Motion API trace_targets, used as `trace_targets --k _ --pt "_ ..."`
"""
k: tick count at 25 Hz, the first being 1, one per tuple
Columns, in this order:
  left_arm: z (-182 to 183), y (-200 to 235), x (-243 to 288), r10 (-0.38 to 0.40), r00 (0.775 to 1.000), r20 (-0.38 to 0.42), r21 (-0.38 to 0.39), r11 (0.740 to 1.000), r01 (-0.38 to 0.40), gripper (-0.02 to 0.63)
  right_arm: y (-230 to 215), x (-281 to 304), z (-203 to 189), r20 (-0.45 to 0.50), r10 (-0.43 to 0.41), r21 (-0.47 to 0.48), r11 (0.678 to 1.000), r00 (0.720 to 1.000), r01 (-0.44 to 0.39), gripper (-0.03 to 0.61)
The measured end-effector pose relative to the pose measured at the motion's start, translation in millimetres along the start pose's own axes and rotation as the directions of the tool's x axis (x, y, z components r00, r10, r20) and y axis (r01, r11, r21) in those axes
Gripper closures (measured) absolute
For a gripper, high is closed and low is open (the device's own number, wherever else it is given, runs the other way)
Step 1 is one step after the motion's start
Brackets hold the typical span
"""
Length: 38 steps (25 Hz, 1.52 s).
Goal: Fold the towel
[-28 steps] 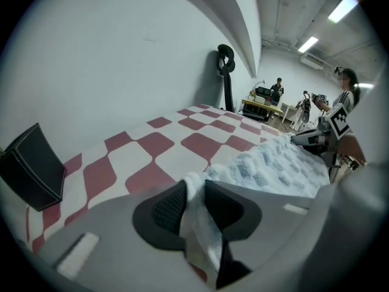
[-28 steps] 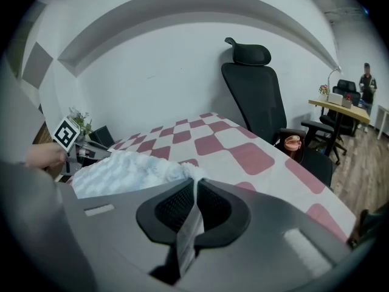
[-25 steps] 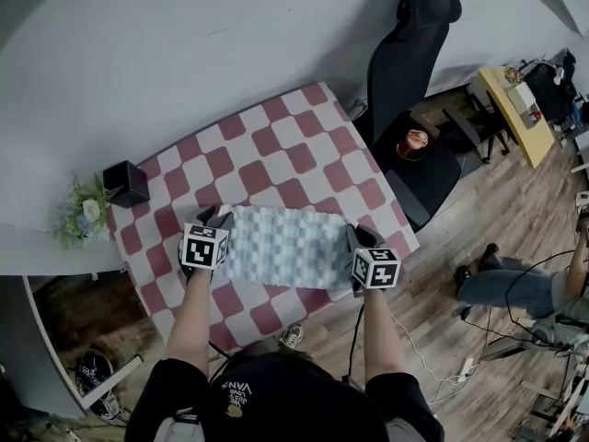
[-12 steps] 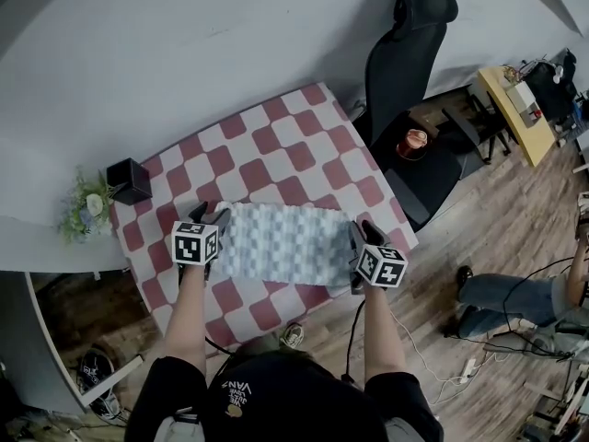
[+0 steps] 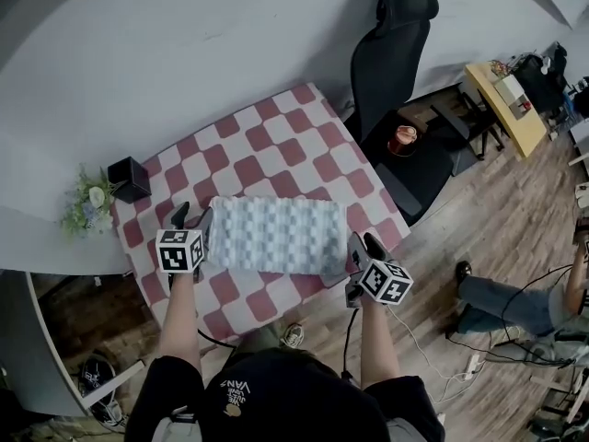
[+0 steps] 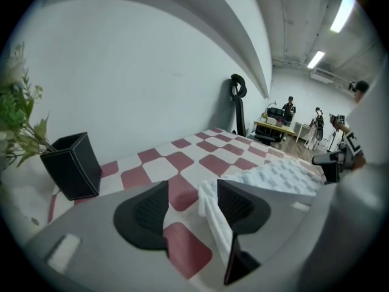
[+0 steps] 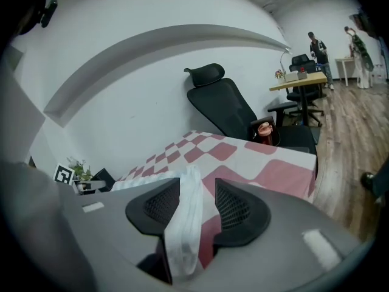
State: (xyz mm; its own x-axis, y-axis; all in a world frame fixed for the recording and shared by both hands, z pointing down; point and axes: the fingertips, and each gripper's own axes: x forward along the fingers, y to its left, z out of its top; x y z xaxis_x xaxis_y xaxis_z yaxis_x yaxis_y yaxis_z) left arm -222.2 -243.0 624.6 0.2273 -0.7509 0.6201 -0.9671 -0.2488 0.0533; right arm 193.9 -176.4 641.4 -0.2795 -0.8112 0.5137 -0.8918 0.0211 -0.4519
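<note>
The pale blue-and-white towel (image 5: 274,235) lies folded in a flat rectangle on the red-and-white checked table (image 5: 276,145). My left gripper (image 5: 189,219) sits at the towel's left end. In the left gripper view (image 6: 185,208) its jaws stand wide, with the towel's edge (image 6: 209,215) lying loose by the right pad. My right gripper (image 5: 362,245) is at the towel's right end. Between its pads (image 7: 197,205) the towel's edge (image 7: 185,218) stands up, and neither pad presses on it. Both pairs of jaws have just been opening.
A black box (image 5: 128,180) and a small plant (image 5: 89,205) stand at the table's far left. Beyond the right corner is a black office chair (image 5: 391,53) with a red cup (image 5: 402,140) on its seat. A person's legs (image 5: 511,302) and cables are on the wooden floor.
Both grippers have let go of the towel's ends, opened, and drawn back and outward towards the near table edge. The towel now lies flat on its own.
</note>
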Motion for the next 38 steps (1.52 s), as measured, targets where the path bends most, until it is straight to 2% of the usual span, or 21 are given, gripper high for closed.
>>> trace_targets --k 4,9,12,17,20,28,31,33,34,36,38 --pt "-17 -14 -24 -0.002 1.0 -0.001 0.061 0.998 0.002 0.385 0 -16 -26 -0.012 -0.012 0.058 0.998 1.0 0.013 0.379" --pt "-56 -30 -41 -0.061 0.997 -0.043 0.037 0.997 0.063 0.385 5 -30 -60 -0.04 0.006 0.154 0.988 0.999 0.0 0.352" --pt "-77 -33 -50 -0.074 0.995 -0.071 0.03 0.997 0.076 0.382 11 -34 -82 -0.077 0.026 0.206 0.978 0.997 -0.01 0.331" --pt "-94 -40 -61 -0.08 0.992 -0.094 0.049 0.995 0.085 0.382 22 -35 -102 -0.091 0.07 0.305 0.952 0.993 -0.039 0.331" --pt "-102 -42 -61 -0.079 0.991 -0.112 0.058 0.995 0.086 0.382 23 -32 -105 -0.067 0.073 0.38 0.924 0.995 -0.042 0.331" --pt "-113 -42 -54 -0.106 0.985 -0.137 0.021 0.994 0.11 0.382 28 -20 -96 -0.022 0.074 0.551 0.833 0.997 -0.05 0.331" --pt "-116 -41 -52 -0.109 0.984 -0.14 0.012 0.994 0.112 0.382 23 -16 -95 -0.009 0.049 0.623 0.782 0.999 -0.033 0.333" --pt "-118 -40 -52 -0.111 0.983 -0.148 0.006 0.994 0.114 0.382 19 -14 -95 0.0 0.036 0.665 0.746 0.999 -0.026 0.372" --pt "-119 -40 -51 -0.114 0.982 -0.151 0.003 0.993 0.115 0.382 18 -14 -96 0.004 0.032 0.674 0.738 0.999 -0.027 0.409" --pt "-120 -40 -50 -0.117 0.981 -0.154 -0.003 0.993 0.118 0.382 18 -14 -97 0.014 0.03 0.671 0.741 0.999 -0.032 0.476" --pt "-121 -39 -50 -0.119 0.981 -0.156 -0.01 0.993 0.119 0.382 20 -15 -97 0.023 0.022 0.655 0.755 1.0 -0.031 0.507"
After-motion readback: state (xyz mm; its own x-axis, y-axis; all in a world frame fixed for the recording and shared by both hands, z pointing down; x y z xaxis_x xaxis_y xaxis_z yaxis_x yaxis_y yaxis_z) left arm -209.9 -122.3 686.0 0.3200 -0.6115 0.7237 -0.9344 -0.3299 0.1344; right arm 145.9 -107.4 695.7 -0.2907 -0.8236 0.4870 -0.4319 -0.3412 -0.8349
